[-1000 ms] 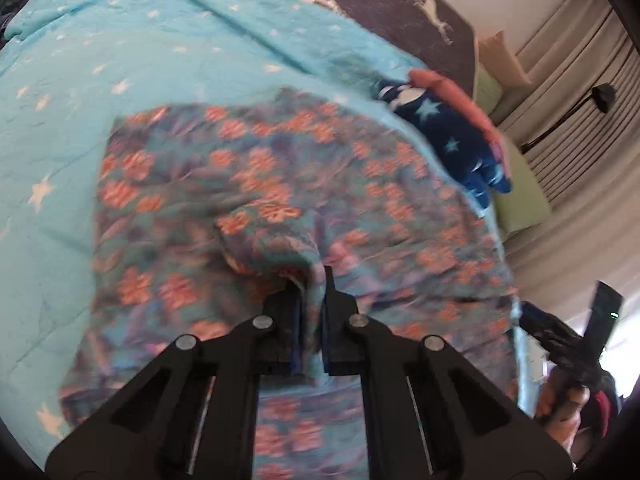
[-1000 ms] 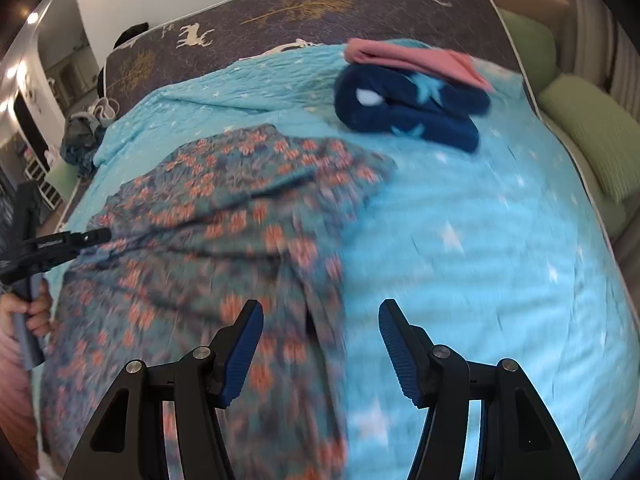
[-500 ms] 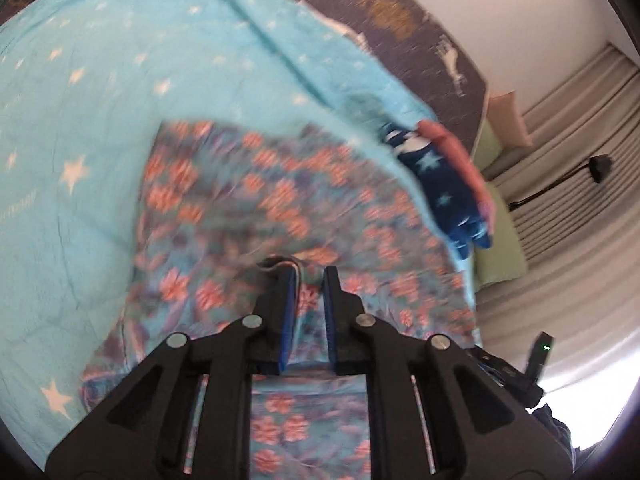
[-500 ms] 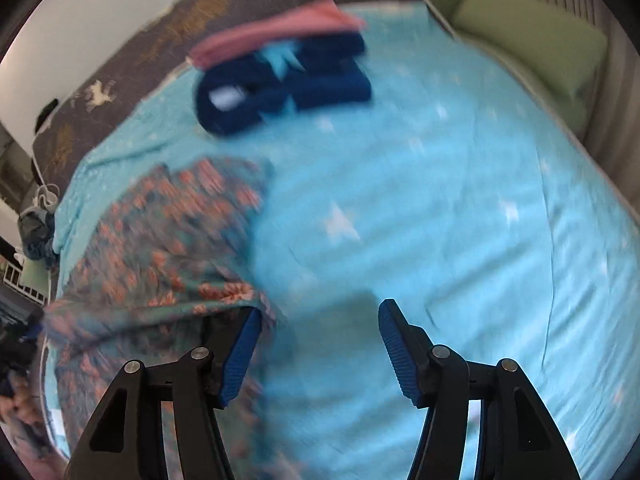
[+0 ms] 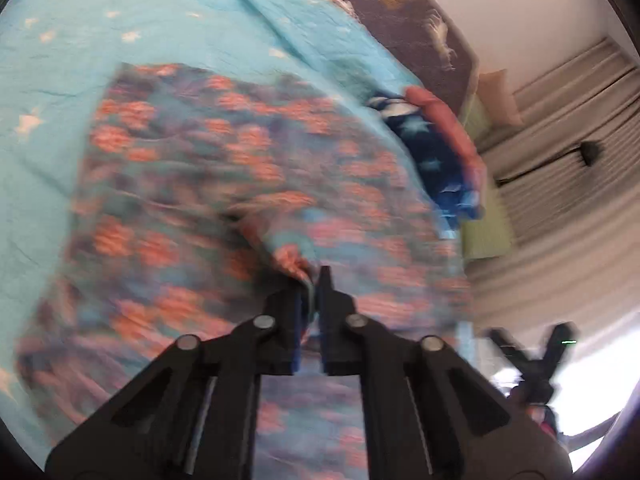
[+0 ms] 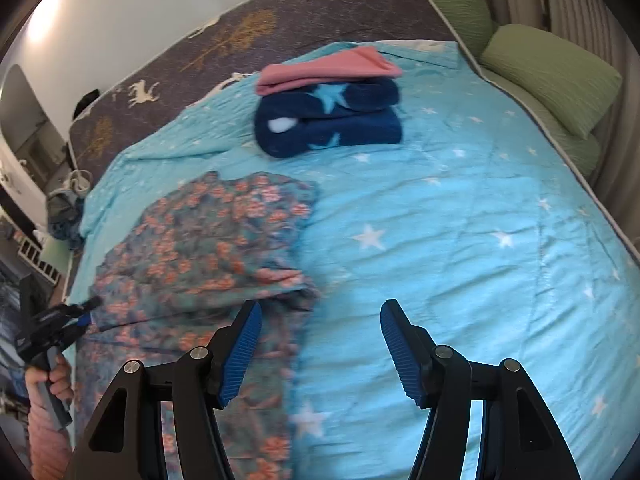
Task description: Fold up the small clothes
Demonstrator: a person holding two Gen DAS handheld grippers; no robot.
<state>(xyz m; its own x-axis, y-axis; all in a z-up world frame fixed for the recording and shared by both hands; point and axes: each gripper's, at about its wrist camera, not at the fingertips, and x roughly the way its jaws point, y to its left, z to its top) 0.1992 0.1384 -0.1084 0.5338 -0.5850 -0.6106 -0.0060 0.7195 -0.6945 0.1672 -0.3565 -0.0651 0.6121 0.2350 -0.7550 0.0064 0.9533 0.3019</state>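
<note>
No lettering, label, brand or number can be read in either view. The dark mattress cover (image 6: pixel 256 36) bears only pictures, white deer and golden trees, along the bed's far edge. The turquoise quilt (image 6: pixel 460 208) carries white stars, the navy garment (image 6: pixel 328 124) pale stars, and the floral cloth (image 6: pixel 200 240) orange blossoms. The left wrist view is too blurred for fine print.

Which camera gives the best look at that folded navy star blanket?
The right wrist view: the navy blanket lies whole and sharp, under a pink cloth. The left wrist view shows it blurred, at the edge.
</note>
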